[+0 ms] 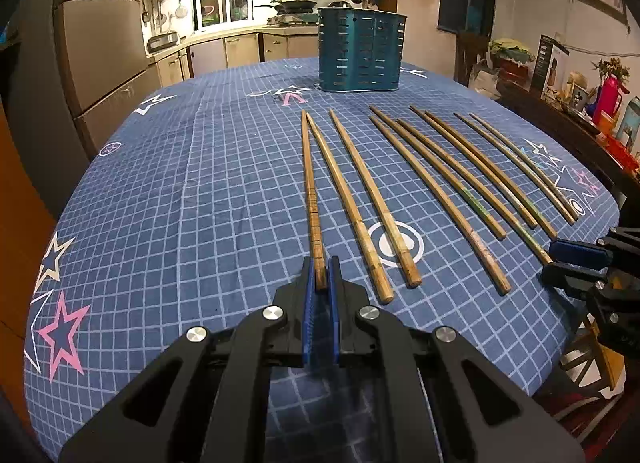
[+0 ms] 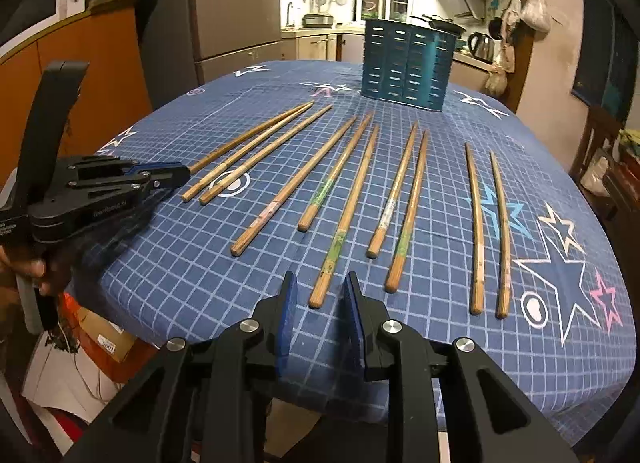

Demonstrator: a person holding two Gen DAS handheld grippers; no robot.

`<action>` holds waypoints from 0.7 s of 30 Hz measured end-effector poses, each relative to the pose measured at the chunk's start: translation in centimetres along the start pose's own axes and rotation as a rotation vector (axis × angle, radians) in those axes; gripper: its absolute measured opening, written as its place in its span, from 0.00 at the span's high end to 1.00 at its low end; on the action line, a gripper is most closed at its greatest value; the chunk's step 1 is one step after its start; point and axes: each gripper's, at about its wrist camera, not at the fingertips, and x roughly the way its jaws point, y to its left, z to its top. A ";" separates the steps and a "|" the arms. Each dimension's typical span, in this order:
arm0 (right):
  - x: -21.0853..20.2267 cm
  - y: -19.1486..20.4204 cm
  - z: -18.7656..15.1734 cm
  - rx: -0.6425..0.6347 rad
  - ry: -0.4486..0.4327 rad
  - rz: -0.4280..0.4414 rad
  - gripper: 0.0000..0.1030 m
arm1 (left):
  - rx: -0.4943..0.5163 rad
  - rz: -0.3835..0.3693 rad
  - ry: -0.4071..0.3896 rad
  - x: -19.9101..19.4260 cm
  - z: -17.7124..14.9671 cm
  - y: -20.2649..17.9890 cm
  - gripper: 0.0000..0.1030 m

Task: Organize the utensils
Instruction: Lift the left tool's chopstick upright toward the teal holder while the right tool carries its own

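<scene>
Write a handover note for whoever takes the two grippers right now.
Left gripper: shut on the near end of the leftmost chopstick, which still lies on the table.
Right gripper: partly open, nothing between the pads, at the near end of a green-marked chopstick.
Teal holder: upright at the far side of the tablecloth.
Done: nothing visibly moved to the holder.
Left: ten chopsticks lie in a row; all still to go.

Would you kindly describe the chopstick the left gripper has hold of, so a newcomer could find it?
Start at the blue slotted holder on the checked tablecloth; a row of chopsticks lies before it. Take the leftmost chopstick: it alone has its thick end pinched in the left gripper.
</scene>
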 end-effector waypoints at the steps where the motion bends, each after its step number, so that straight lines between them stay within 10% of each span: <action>1: -0.1 0.0 -0.1 0.006 -0.003 -0.002 0.75 | 0.001 0.001 -0.004 0.0 -0.1 0.0 0.95; 4: -0.2 0.0 -0.4 0.017 -0.017 0.010 0.90 | 0.004 0.016 -0.022 -0.1 -0.4 -0.2 0.95; 21: -2.9 -0.8 -0.3 0.024 -0.126 0.008 0.92 | -0.041 0.048 -0.102 -3.4 -0.4 0.1 0.95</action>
